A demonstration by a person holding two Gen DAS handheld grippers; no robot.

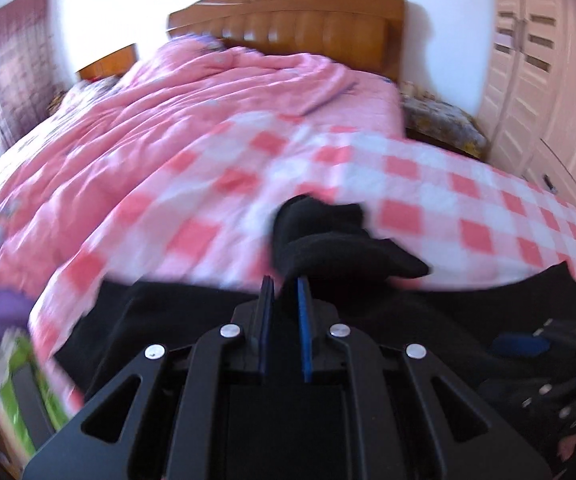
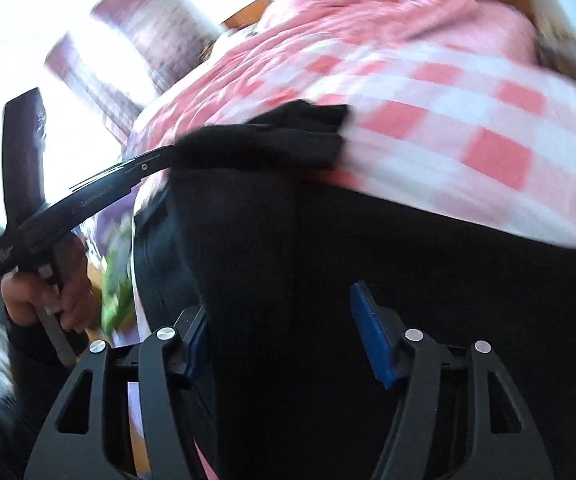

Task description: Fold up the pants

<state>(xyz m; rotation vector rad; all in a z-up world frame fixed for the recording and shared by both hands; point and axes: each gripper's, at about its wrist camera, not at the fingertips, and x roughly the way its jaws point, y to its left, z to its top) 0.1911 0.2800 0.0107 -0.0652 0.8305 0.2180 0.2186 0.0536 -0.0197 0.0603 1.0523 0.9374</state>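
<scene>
The black pants (image 2: pixel 427 264) lie spread at the near edge of the bed. My left gripper (image 1: pixel 285 284) is shut on a bunched end of the pants (image 1: pixel 319 240) and holds it lifted above the checked sheet. In the right wrist view the left gripper (image 2: pixel 156 160) reaches in from the left, held by a hand (image 2: pixel 48 292), its tips buried in the cloth. My right gripper (image 2: pixel 280 320) hovers low over the pants with a ridge of black cloth between its blue pads (image 2: pixel 367 332). The right pad's face shows bare, so the jaws stand open. Both views are motion-blurred.
A pink-and-white checked sheet (image 1: pixel 407 184) covers the near half of the bed, with a rumpled pink quilt (image 1: pixel 160 120) behind it. A wooden headboard (image 1: pixel 307 20) stands at the back and a pale wardrobe (image 1: pixel 547 80) at the right. Bright curtained windows (image 2: pixel 128 40) lie left.
</scene>
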